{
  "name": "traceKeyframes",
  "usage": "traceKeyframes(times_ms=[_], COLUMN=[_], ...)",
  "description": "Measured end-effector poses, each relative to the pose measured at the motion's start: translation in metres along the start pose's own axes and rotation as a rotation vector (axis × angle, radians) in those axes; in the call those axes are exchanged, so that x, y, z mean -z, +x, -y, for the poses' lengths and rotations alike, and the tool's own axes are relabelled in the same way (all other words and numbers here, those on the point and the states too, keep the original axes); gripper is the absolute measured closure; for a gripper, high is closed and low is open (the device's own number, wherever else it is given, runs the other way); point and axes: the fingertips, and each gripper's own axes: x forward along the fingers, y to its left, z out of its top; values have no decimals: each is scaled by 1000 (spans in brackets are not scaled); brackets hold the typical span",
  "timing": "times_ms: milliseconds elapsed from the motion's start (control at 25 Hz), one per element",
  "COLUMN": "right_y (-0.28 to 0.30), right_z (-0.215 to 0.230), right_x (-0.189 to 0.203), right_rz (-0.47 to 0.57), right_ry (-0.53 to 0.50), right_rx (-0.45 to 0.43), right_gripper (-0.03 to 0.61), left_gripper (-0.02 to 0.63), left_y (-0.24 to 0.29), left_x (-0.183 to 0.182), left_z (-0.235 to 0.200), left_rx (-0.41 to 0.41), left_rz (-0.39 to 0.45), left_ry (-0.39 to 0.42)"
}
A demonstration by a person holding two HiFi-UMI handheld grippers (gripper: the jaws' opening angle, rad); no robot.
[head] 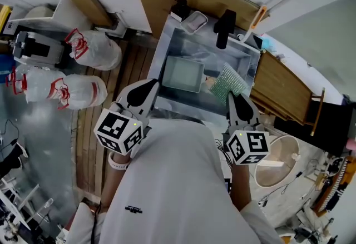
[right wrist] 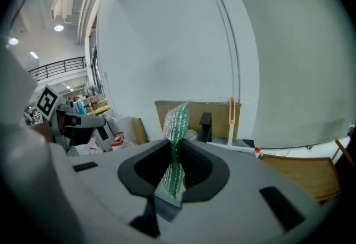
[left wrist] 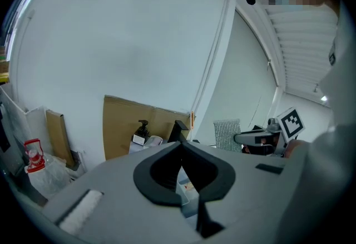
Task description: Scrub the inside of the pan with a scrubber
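A square metal pan (head: 182,74) lies in the steel sink (head: 246,60). In the head view my right gripper (head: 231,96) hovers over the sink's near right corner, shut on a flat green mesh scrubber (head: 227,83). In the right gripper view the scrubber (right wrist: 176,137) stands upright, pinched between the dark jaws of the gripper (right wrist: 173,166). My left gripper (head: 152,86) sits at the sink's near left edge, just left of the pan, shut with nothing in it. The left gripper view shows that gripper's (left wrist: 181,169) jaws pressed together, with the scrubber (left wrist: 226,134) off to the right.
A black faucet (head: 222,28), a pump bottle (head: 178,9) and a small clear container (head: 193,21) stand along the sink's back edge. A wooden board (head: 281,88) lies to the right, and tied plastic bags (head: 92,48) sit on the floor to the left.
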Motion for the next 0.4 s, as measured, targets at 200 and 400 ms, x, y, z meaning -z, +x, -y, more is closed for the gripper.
traceKeyframes(times_ms=[200, 400], right_y=[1, 4], right_z=[-8, -16], right_x=[0, -1], right_rz=[-3, -3], right_ry=[-15, -40], right_rx=[-18, -35], right_gripper=[534, 534], left_gripper=[609, 609], left_y=[-3, -2], left_x=[1, 3], left_z=[-1, 2], left_rx=[-3, 0], left_rz=[-2, -10], left_ry=[4, 7])
